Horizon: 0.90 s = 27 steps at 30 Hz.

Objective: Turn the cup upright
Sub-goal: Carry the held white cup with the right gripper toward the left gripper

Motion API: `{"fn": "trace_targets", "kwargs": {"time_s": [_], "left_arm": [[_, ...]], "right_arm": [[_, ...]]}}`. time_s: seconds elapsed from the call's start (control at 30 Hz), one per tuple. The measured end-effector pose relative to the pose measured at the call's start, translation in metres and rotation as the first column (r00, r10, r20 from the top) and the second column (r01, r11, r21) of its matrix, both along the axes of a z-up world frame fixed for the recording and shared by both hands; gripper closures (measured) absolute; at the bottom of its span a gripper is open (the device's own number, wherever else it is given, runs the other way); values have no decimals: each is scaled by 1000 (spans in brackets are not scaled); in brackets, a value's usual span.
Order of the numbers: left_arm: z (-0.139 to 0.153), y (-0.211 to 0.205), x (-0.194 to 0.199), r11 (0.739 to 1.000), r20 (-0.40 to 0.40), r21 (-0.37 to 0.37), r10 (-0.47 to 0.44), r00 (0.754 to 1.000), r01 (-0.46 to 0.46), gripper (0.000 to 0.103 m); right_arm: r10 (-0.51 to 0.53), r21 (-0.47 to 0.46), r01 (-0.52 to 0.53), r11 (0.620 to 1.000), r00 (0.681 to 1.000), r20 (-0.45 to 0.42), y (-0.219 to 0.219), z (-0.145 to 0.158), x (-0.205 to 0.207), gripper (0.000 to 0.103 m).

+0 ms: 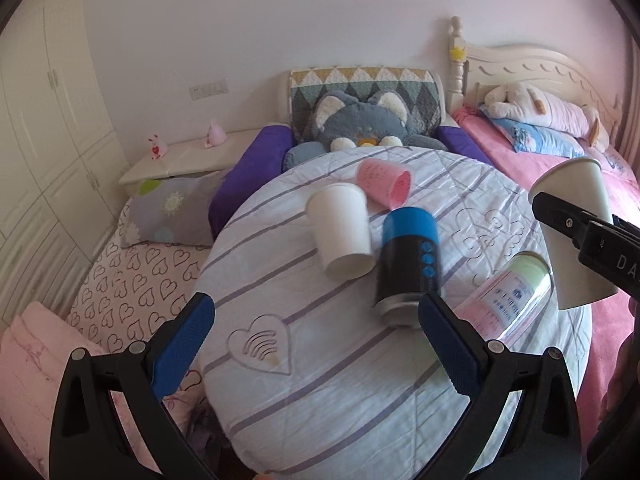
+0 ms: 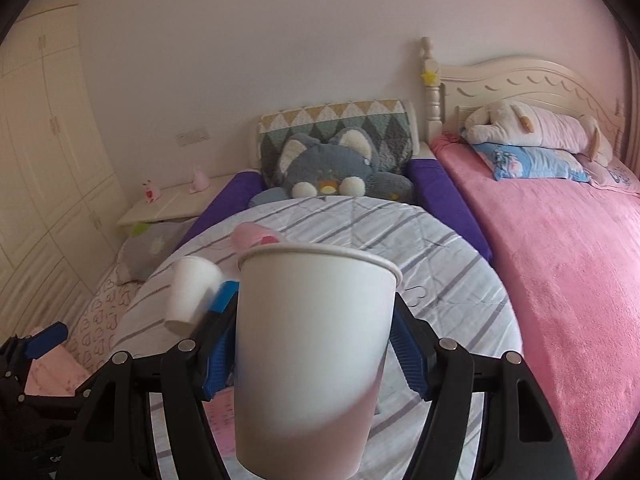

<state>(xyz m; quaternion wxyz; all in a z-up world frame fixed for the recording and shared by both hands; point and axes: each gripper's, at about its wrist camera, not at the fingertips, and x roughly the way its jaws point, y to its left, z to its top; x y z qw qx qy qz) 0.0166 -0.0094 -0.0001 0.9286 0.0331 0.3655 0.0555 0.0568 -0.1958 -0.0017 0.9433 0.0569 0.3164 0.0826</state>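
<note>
My right gripper (image 2: pixel 314 344) is shut on a white paper cup (image 2: pixel 312 352), held upright with its rim up above the round striped table (image 2: pixel 460 280). The same cup (image 1: pixel 580 232) and gripper show at the right of the left wrist view. My left gripper (image 1: pixel 316 344) is open and empty over the table's near side. On the table lie a second white paper cup (image 1: pixel 340 228) on its side, a pink cup (image 1: pixel 386 182) on its side, a blue-and-black tumbler (image 1: pixel 408 260) and a clear bottle with a green cap (image 1: pixel 508 300).
A grey cat plush (image 1: pixel 360 128) sits behind the table. A pink bed (image 2: pixel 560 260) with a plush dog lies to the right. A heart-print mattress (image 1: pixel 132 280) and a white nightstand (image 1: pixel 180 160) are to the left.
</note>
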Motion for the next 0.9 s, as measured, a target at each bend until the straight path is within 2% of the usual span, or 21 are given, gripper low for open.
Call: {"fn": "trace_targets", "kwargs": {"time_s": [0.23, 0.43, 0.73, 0.9], "left_arm": [[-17, 50, -32, 998, -36, 19, 60, 998, -60, 0], [-32, 79, -44, 998, -65, 21, 68, 996, -67, 0], [-53, 100, -34, 997, -112, -18, 69, 991, -71, 0], [-57, 99, -27, 998, -126, -32, 58, 990, -62, 0]], "right_arm": [[159, 17, -158, 987, 982, -98, 68, -23, -12, 34], [279, 57, -273, 960, 941, -193, 118, -54, -20, 34], [300, 51, -298, 953, 909, -288, 150, -88, 13, 34], [303, 51, -302, 952, 905, -297, 156, -99, 26, 33]]}}
